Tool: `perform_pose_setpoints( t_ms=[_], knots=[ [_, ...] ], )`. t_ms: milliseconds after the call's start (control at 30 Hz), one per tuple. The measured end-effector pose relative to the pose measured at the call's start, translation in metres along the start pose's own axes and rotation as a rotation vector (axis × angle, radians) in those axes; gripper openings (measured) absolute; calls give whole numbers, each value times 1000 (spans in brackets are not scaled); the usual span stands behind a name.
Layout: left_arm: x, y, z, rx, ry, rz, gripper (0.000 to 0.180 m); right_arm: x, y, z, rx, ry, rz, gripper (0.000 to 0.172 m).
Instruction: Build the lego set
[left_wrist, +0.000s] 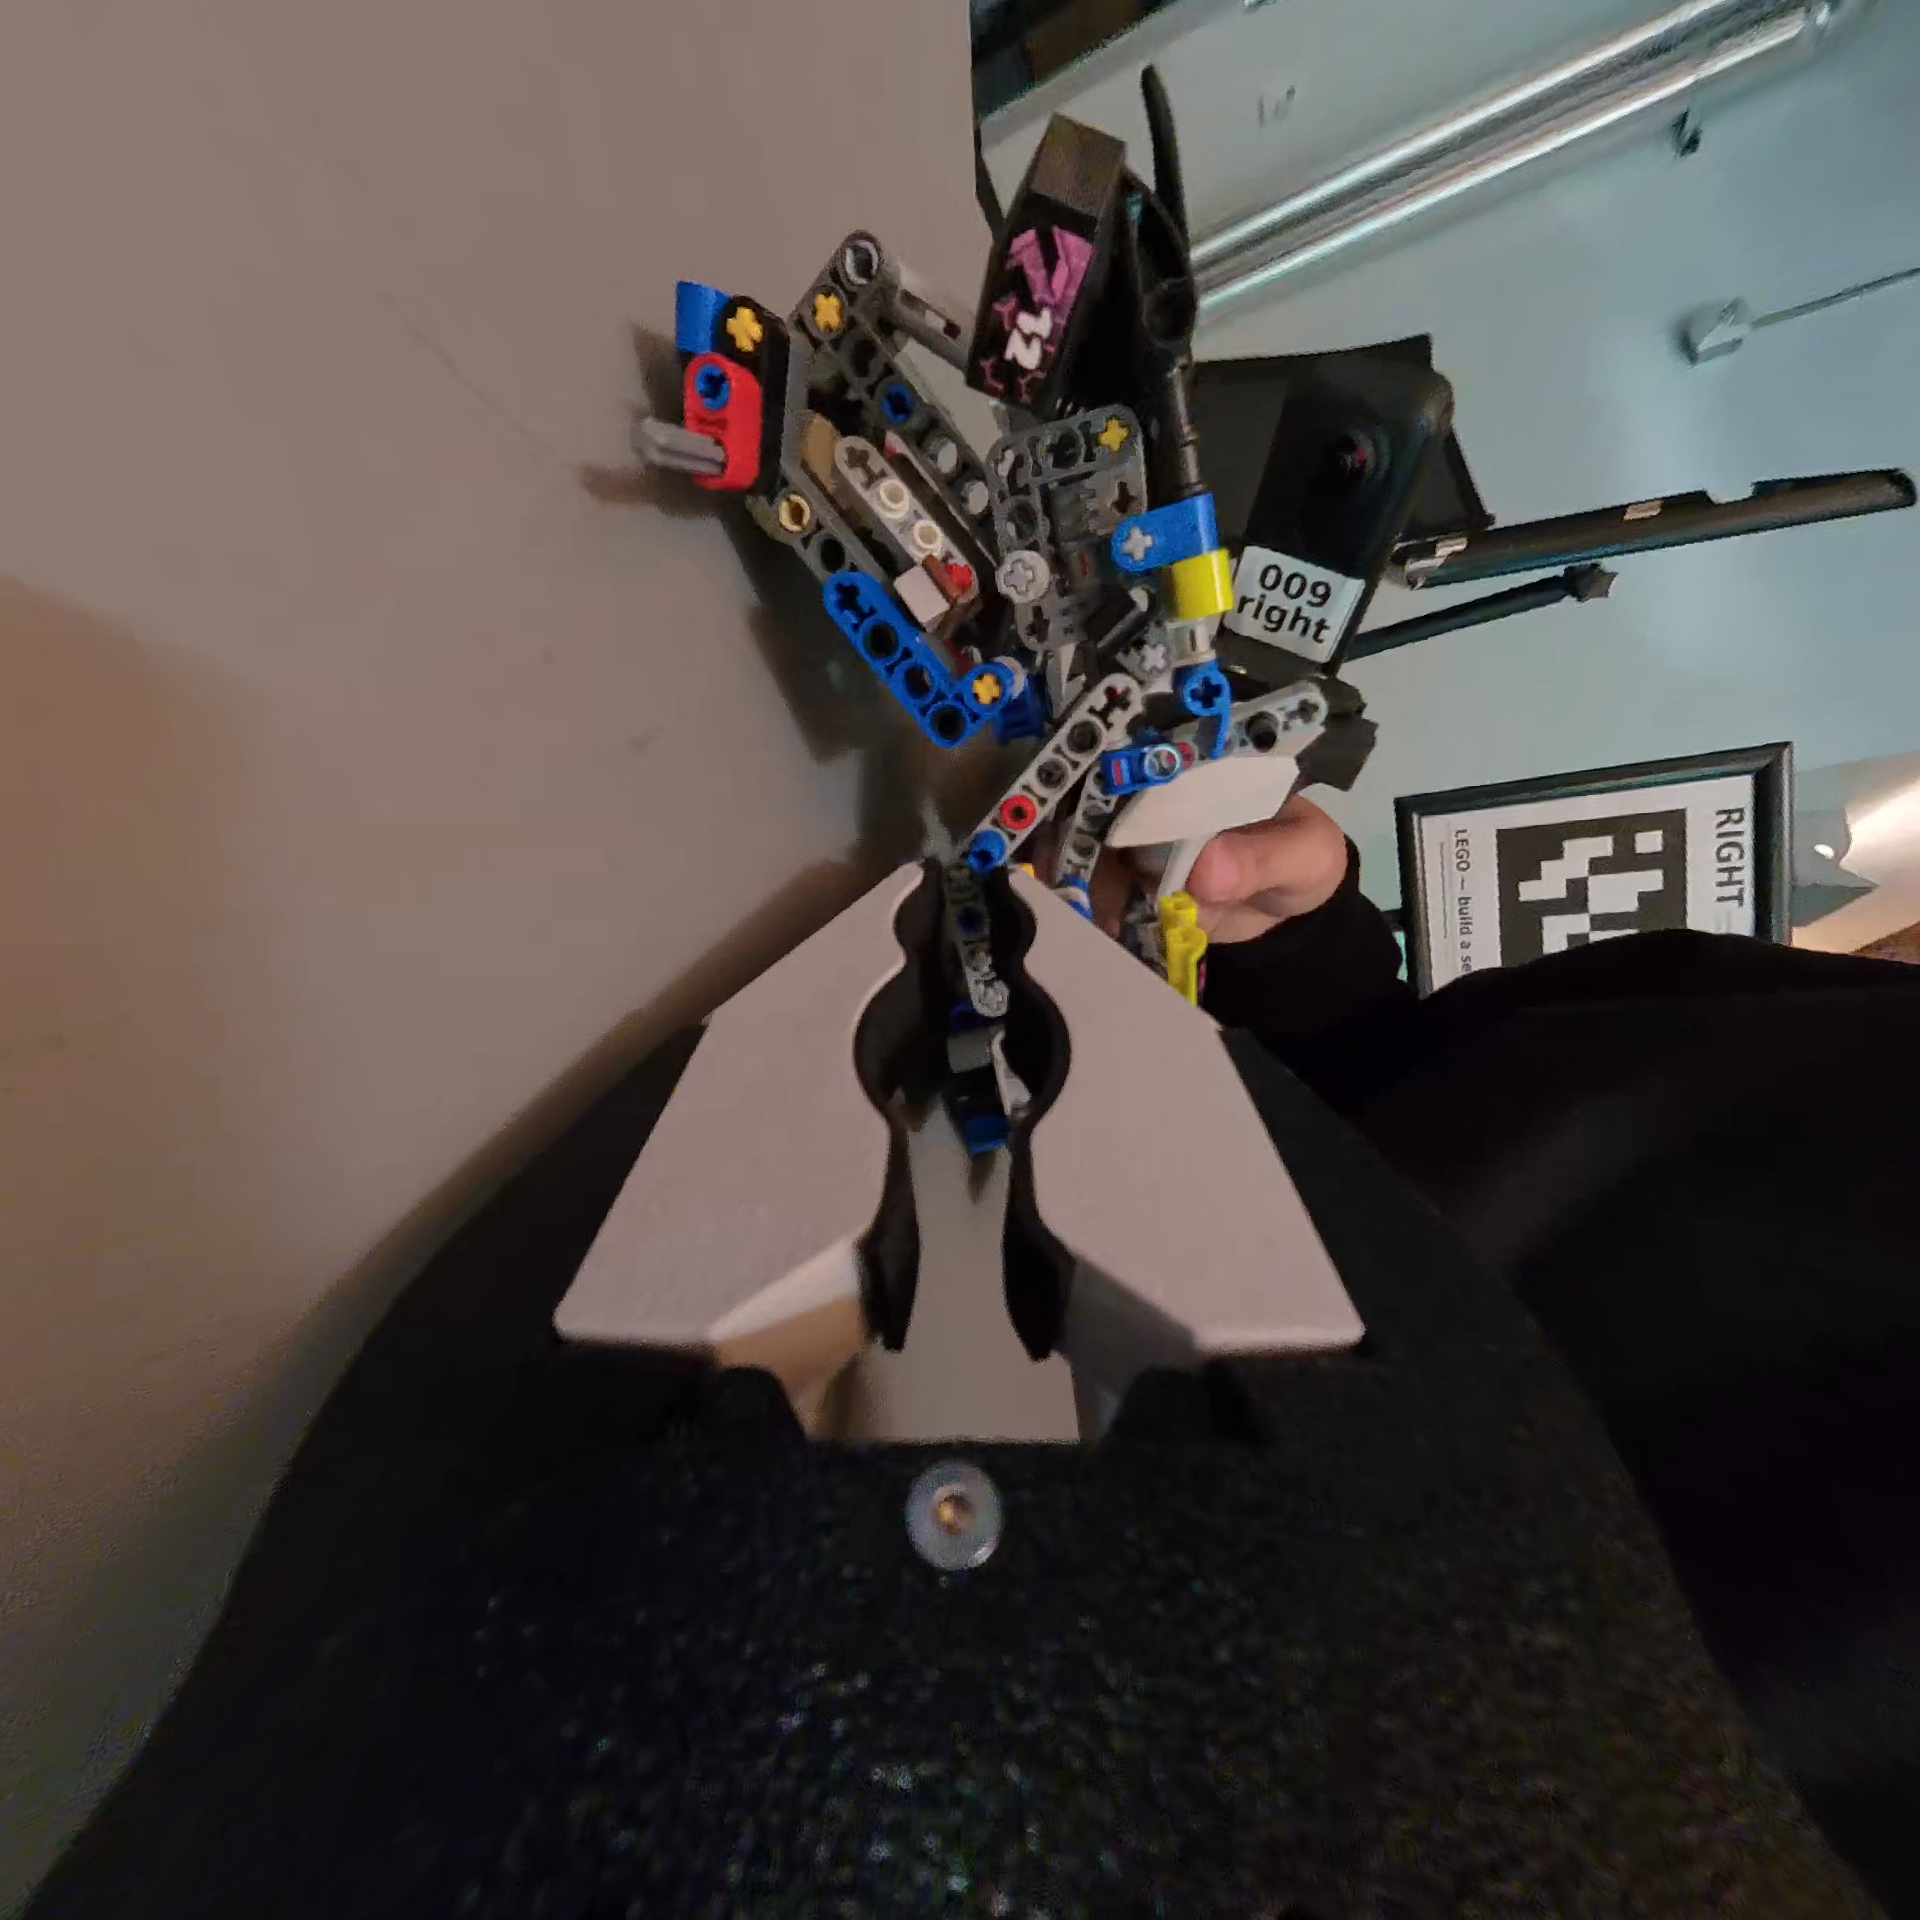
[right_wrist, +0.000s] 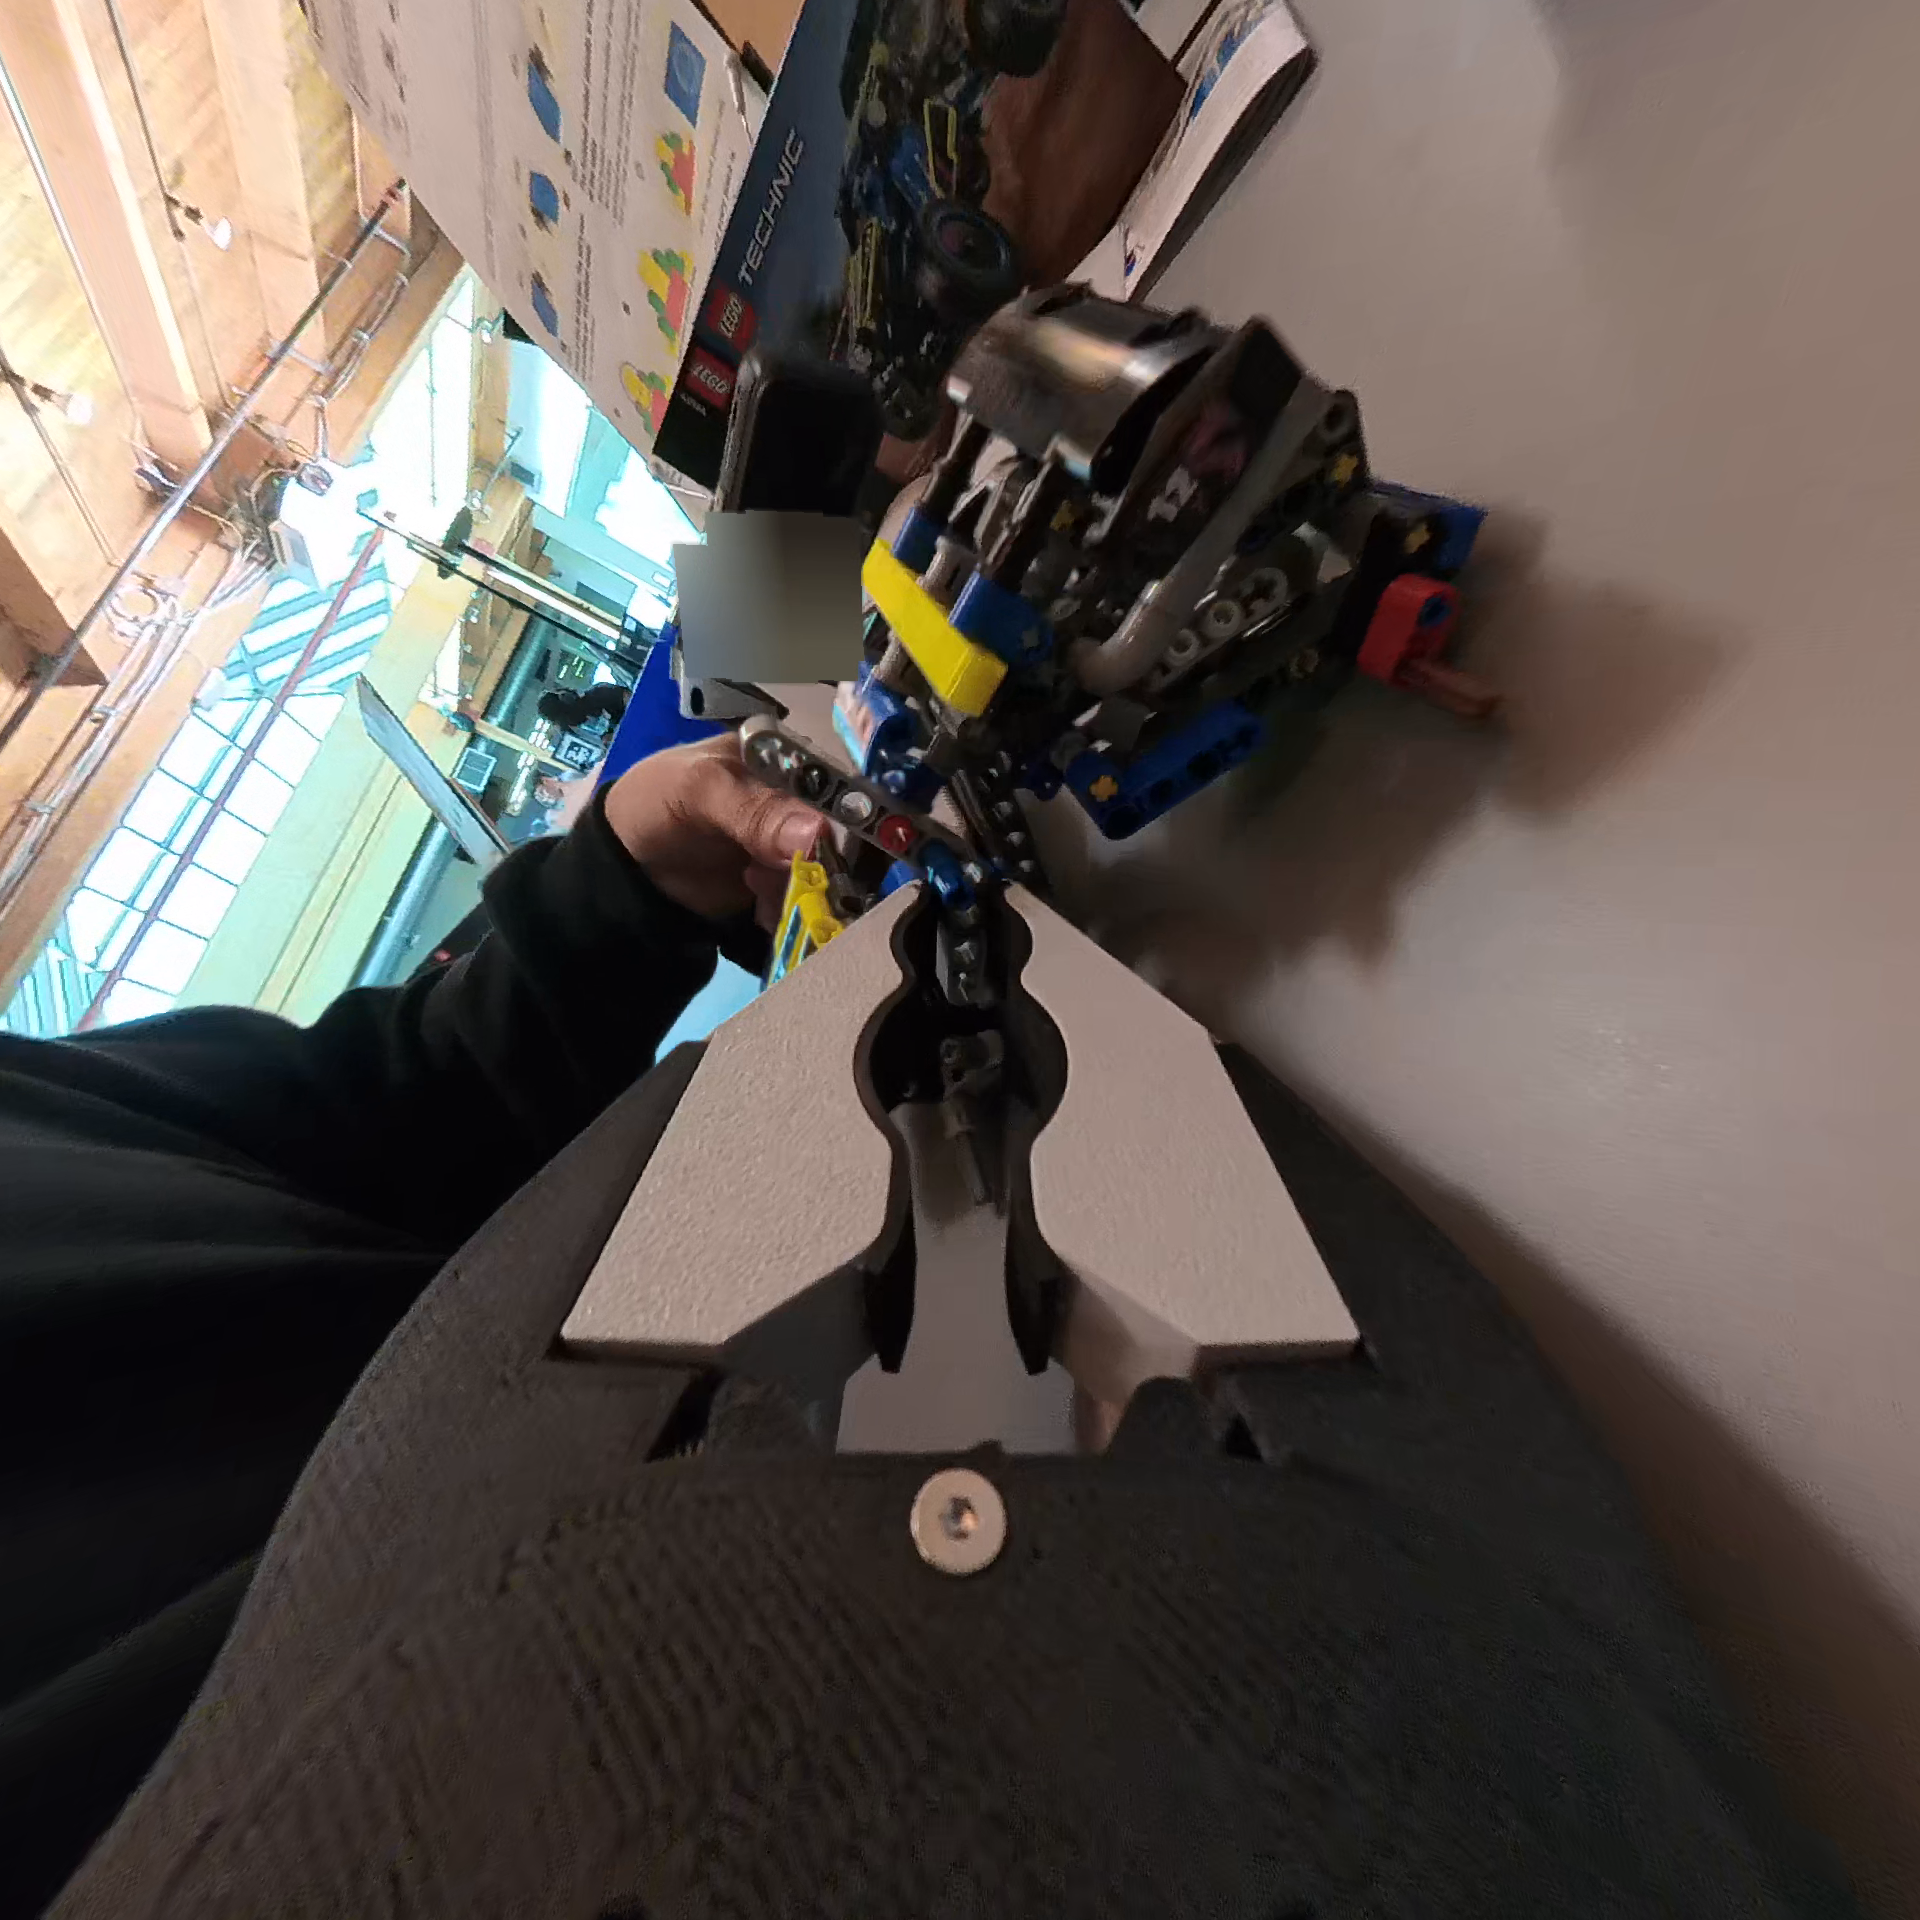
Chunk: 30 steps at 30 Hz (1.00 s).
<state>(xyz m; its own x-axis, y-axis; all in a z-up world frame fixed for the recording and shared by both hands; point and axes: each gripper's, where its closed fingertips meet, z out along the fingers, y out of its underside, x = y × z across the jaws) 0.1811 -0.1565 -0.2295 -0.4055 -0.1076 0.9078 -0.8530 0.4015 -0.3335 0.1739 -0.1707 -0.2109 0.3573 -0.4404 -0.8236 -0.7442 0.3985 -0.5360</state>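
- Both grippers bite the same toy model: the left gripper (left_wrist: 966, 914) has its pale fingers (left_wrist: 821, 1039) nearly together on a grey holed beam (left_wrist: 982, 961) at the model's near end, and the right gripper (right_wrist: 961, 935) is likewise clamped on a dark holed beam (right_wrist: 966, 961).
- Ahead of the jaws, the brick-built model (left_wrist: 935, 520) of grey, blue, red and yellow parts rests against the pale table (left_wrist: 364, 416).
- Behind the model, in the right wrist view, a printed box (right_wrist: 831, 208) and an open booklet (right_wrist: 1226, 125) lie on the table.
- Beside the left gripper's tips, a hand (left_wrist: 1257, 873) in a black sleeve (left_wrist: 1558, 1143) grips the other tool's handle, crowding that side.
- A framed sign (left_wrist: 1600, 862) stands beyond the hand.
- A yellow piece (left_wrist: 1179, 945) pokes out just beside the fingers.
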Motion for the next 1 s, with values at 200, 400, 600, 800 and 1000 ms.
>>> perform_pose_setpoints(
  t_ms=[200,400,600,800,1000],
  knots=[
    [8,-9,-10,106,58,23,6,-3,-10,-3,42,-39,2,6],
    [25,-22,-21,260,153,66,5,-10,-17,-2,77,-102,-10,6],
    [21,-21,-27,270,74,139,5,14,1,5,-129,112,-106,7],
    [15,-22,-39,294,76,111,5,33,13,7,-373,315,-222,6],
    [16,-21,-44,292,88,121,5,28,18,12,-470,304,-354,14]
  ],
)
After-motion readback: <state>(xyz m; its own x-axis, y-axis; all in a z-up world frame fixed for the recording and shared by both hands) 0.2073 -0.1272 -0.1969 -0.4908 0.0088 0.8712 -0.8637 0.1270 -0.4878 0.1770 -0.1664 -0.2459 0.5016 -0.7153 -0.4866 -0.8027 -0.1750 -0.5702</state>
